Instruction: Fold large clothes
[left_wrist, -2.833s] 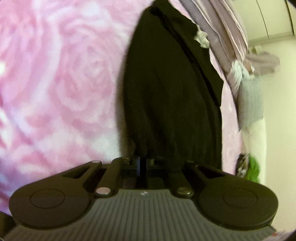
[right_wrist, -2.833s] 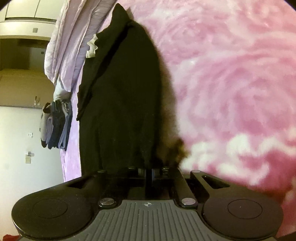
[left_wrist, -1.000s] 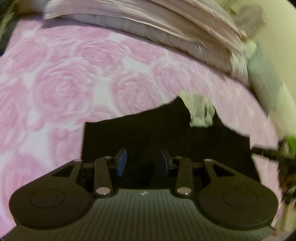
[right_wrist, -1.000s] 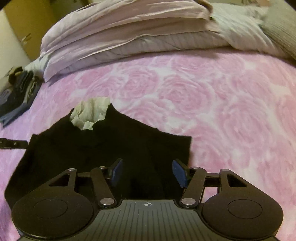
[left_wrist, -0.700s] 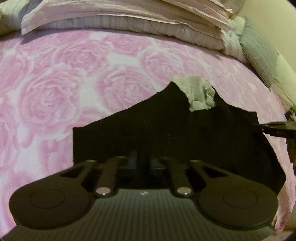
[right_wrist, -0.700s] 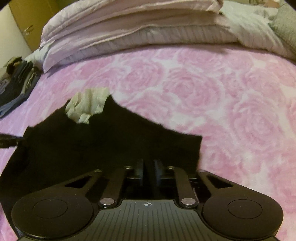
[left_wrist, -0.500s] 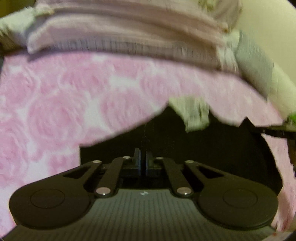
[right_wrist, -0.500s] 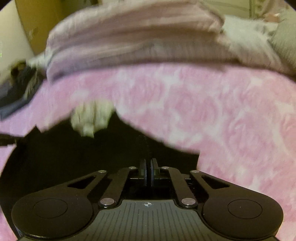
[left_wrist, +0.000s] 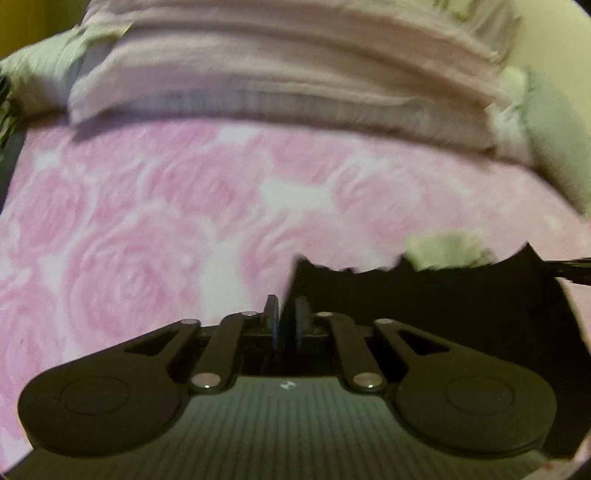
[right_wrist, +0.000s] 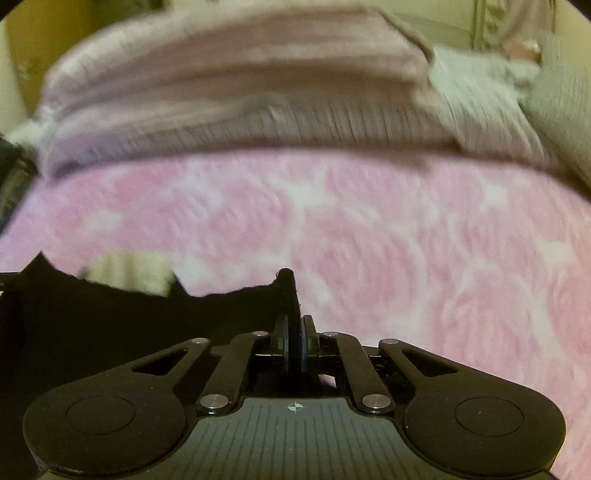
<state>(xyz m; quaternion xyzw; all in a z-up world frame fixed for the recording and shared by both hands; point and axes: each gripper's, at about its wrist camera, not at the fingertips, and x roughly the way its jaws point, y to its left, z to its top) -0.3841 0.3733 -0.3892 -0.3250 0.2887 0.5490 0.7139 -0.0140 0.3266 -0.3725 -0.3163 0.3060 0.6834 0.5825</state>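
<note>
A second ago my jaws were open above the black knitted garment (left_wrist: 443, 314); now my left gripper (left_wrist: 286, 314) and right gripper (right_wrist: 294, 332) each pinch a corner, raising it off the pink rose-patterned blanket (left_wrist: 147, 221) for the next fold.

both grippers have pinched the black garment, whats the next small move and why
Probably carry both corners forward together to fold the garment over. The left gripper and right gripper are each shut on a near corner of the black garment, lifted off the pink rose blanket, while its far edge with the pale collar looks slack.
</note>
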